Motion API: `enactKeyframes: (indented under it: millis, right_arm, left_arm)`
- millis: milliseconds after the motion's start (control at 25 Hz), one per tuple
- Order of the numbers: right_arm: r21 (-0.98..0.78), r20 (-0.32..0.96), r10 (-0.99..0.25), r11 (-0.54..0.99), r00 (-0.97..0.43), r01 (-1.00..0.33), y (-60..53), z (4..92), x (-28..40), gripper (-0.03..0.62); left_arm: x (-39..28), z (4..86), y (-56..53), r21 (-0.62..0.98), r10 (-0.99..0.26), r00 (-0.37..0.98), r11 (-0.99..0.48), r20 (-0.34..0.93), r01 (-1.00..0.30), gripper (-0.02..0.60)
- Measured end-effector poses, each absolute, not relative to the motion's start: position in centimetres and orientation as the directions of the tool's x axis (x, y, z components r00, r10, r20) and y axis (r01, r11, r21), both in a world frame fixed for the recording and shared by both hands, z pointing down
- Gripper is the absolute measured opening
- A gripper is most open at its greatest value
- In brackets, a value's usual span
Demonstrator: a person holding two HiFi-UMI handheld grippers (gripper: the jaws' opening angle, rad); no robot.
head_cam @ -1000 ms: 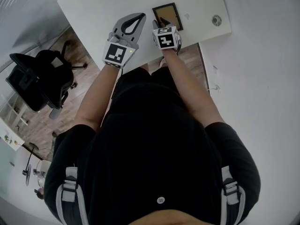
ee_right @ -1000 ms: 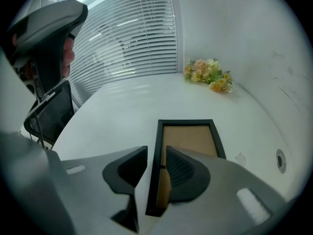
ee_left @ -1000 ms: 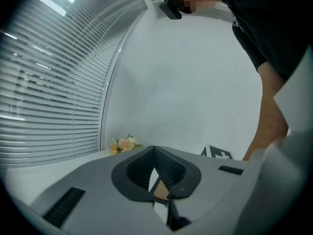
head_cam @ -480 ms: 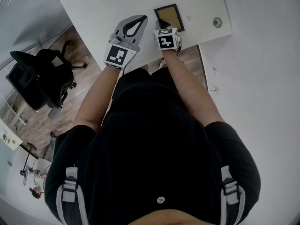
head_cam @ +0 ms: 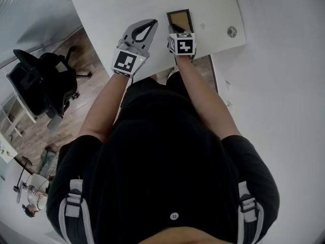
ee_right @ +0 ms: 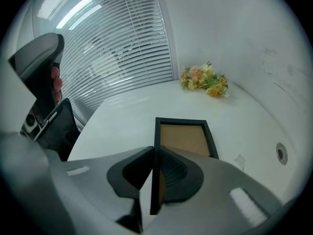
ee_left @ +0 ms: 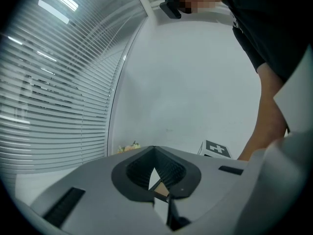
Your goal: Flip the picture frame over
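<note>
Overhead, the white table (head_cam: 111, 9) fills the 12 o'clock part of the head view, and a black chair (head_cam: 35, 83) stands on the floor at about 9 o'clock, well apart from the work.

Next in size, the left gripper (head_cam: 153, 21) hangs over the table's near edge with its jaws pressed together at the tips and nothing caught in them. It sits at 9 o'clock of the right gripper (ee_right: 154, 150), just beside it.

The right gripper's jaws have just been closing, and they now pinch the left rail of the frame (ee_right: 183, 138), near its near corner. The rail runs straight up between the pads in the right gripper view.

The frame is on the table's near half with its brown panel up. Its long axis runs 12 to 6, in line with the right gripper, and its body spreads toward 1 o'clock from the pinched rail. Whether the held side is already off the table I cannot tell.

So the turn probably hinges on the far long rail, at 3 o'clock of the grip. The right hand is the nearer and holds the frame alone.

Flowers (ee_right: 203, 80) lie at 12 o'clock beyond the frame, and a small hole (ee_right: 280, 153) sits at its 3 o'clock, apart.
</note>
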State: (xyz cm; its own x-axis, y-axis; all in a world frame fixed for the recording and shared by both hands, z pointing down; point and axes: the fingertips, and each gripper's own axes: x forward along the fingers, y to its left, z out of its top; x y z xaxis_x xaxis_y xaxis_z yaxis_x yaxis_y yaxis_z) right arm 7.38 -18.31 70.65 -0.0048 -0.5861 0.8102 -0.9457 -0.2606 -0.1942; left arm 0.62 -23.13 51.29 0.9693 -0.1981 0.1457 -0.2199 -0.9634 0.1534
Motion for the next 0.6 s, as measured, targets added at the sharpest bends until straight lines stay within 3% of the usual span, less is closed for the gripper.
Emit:
enactKeyframes:
  millis: [600]
  right_arm:
    - [-0.419, 0.740, -0.640, -0.199, -0.206, -0.886, -18.4, 68.5, 6.6, 0.051]
  left_arm:
    - [0.2, 49.5, -23.3, 0.077, -0.349, 0.925, -0.929, 0.150, -0.362, 0.006]
